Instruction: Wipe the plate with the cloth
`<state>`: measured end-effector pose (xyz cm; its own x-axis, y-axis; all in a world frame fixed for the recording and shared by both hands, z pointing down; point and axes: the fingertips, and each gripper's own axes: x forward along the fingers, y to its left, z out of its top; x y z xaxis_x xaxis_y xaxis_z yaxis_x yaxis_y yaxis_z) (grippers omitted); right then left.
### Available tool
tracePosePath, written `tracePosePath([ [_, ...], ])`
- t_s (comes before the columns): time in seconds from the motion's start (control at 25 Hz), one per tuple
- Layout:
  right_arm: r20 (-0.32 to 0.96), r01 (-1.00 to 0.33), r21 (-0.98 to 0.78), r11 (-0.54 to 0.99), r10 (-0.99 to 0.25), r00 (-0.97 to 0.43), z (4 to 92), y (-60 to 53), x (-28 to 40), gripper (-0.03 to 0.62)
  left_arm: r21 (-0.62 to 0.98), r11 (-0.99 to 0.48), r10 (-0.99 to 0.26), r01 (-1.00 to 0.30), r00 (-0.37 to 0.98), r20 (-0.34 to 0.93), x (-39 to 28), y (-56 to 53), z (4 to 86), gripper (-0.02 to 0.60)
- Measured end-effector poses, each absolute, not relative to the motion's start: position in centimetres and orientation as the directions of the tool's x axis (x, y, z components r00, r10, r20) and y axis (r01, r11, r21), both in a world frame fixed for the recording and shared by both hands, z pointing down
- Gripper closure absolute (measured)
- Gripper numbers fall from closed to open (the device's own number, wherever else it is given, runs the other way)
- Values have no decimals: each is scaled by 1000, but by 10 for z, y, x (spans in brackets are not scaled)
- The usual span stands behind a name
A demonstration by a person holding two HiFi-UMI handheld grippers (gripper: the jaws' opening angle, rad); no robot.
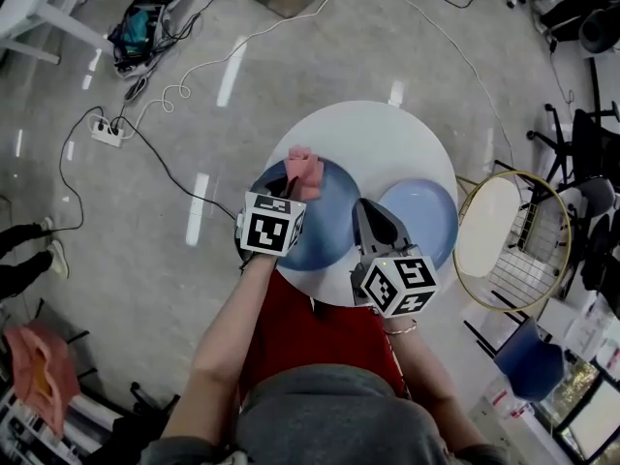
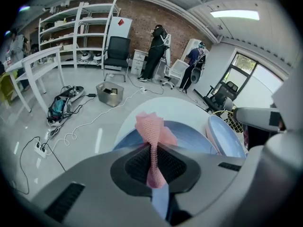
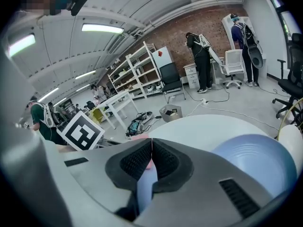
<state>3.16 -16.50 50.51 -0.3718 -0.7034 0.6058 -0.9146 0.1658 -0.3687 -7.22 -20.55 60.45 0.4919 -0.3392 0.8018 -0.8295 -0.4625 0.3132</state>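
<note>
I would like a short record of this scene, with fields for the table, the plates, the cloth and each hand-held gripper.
table: round, white, bears both plates
dark plate: blue, on the left, under the cloth
light plate: paler blue, on the right, nothing on it
cloth: pink, bunched, over the dark plate
left hand-held gripper: shut on the cloth
right hand-held gripper: jaws together, nothing between them, at the dark plate's right rim
</note>
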Motion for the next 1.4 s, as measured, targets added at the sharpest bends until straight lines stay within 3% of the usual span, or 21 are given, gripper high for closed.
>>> tracePosePath([
  [0.8, 581, -889, -384, 250, -683, -443, 500, -155, 5, 565, 222, -291, -488, -931, 344, 802, -159, -192, 575, 548],
  [1.2, 585, -919, -370, 135, -735, -343, 493, -131, 53, 565, 437, -431, -410, -789, 603, 684, -51, -185, 544, 548],
  [1.4, 595, -929, -364, 72, -749, -291, 494, -115, 81, 565, 439, -529, -310, -726, 647, 697, 2, -169, 556, 548],
])
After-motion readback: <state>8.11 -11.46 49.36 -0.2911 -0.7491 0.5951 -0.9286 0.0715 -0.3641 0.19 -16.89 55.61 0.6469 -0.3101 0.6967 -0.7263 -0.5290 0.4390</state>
